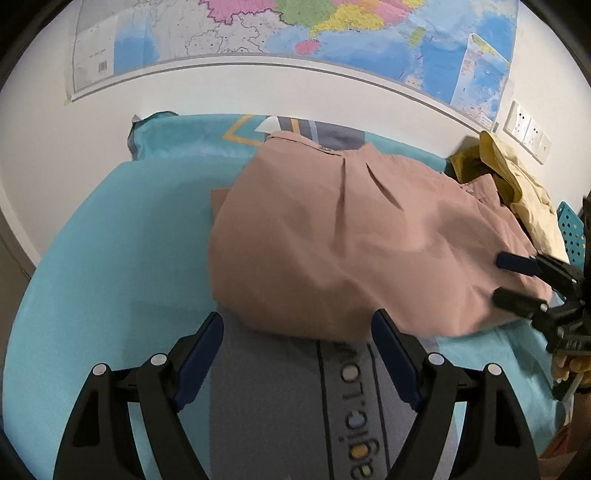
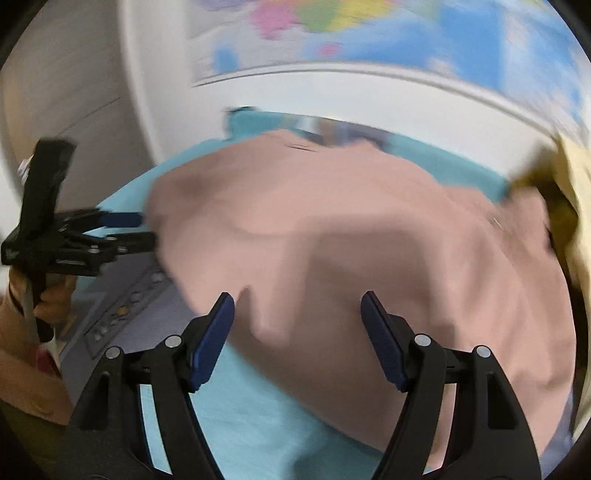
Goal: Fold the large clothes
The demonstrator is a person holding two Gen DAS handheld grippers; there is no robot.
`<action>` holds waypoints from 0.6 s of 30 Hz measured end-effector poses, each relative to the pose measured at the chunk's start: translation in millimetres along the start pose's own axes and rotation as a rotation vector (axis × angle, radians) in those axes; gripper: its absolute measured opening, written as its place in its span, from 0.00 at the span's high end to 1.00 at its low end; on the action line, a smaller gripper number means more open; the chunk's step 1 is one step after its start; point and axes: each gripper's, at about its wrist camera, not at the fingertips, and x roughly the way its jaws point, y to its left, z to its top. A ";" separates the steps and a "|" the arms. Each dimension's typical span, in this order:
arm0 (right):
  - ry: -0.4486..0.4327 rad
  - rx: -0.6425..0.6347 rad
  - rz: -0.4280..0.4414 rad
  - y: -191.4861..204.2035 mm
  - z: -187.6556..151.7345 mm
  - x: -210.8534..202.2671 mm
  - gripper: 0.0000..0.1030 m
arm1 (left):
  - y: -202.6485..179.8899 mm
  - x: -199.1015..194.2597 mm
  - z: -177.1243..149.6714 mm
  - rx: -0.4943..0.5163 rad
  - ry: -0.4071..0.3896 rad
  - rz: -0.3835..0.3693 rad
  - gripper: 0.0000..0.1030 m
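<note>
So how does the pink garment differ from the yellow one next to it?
The pink garment is dusty pink and lies spread wide across the teal bedsheet, between both open grippers; the yellow garment is pale yellow, bunched in a heap at the bed's far right edge. The pink one shows far more cloth. Both lie unheld.

The whole right wrist view is smeared by motion: the wall map point(image 2: 369, 33) is only soft colour patches, and the folds of the pink garment point(image 2: 332, 240) melt together. The yellow clothes point(image 2: 576, 206) run off that picture's right edge. In the left wrist view, the pink garment covers the middle of the bed sheet's point(image 1: 110, 258) grey printed band, so its lettering reads only in part. The map's print is too small to read, and the hand point(image 1: 569, 365) holding the right gripper point(image 1: 495, 278) is cut off by the edge.
</note>
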 end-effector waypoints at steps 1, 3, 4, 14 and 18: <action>0.012 0.046 -0.009 -12.5 -4.6 1.0 0.32 | 2.9 6.3 3.9 -0.007 0.010 -0.004 0.23; 0.032 0.139 -0.016 -36.2 -13.2 1.4 0.36 | 8.3 19.8 10.1 -0.031 0.042 -0.006 0.22; 0.026 0.177 0.016 -44.5 -16.6 -2.9 0.38 | 11.2 29.3 13.4 -0.040 0.060 0.003 0.22; -0.055 0.417 -0.148 -114.2 -60.5 -72.4 0.54 | 8.8 -5.3 30.8 -0.011 -0.091 0.137 0.23; -0.015 0.431 -0.148 -122.9 -66.9 -67.4 0.59 | -0.4 4.7 39.7 0.040 -0.074 0.152 0.23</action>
